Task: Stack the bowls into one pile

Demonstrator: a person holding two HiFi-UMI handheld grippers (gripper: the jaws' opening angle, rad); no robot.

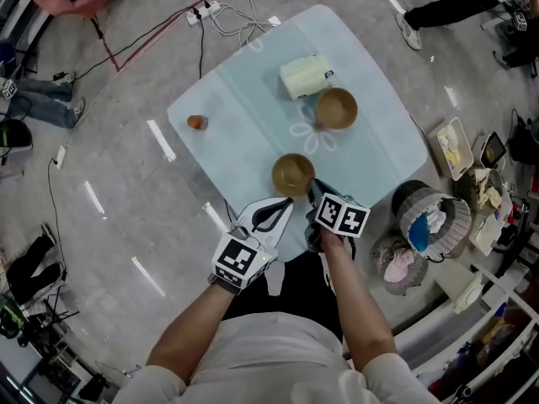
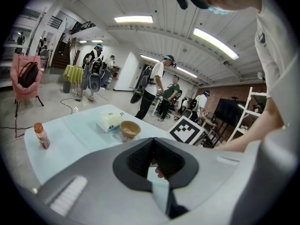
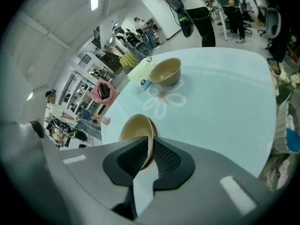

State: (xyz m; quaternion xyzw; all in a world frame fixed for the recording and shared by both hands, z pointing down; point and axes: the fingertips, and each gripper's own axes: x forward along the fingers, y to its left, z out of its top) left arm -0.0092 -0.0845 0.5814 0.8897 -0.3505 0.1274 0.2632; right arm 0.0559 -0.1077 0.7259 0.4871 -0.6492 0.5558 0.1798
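The right claw is clamped on the rim of the tan bowl farther from the tissue box, probably to carry it across the desk to the second bowl just beside that box, while the left claw waits closed and empty.

L gripper: grey body, black pads, jaws drawn together, nothing btwn. Bowl: tan, upright on pale blue table, beyond gripper. White pack: just left of bowl. Small bottle: upright, well left of bowl, nearer. Marker cube: right of bowl. Several people standing far behind bowl.
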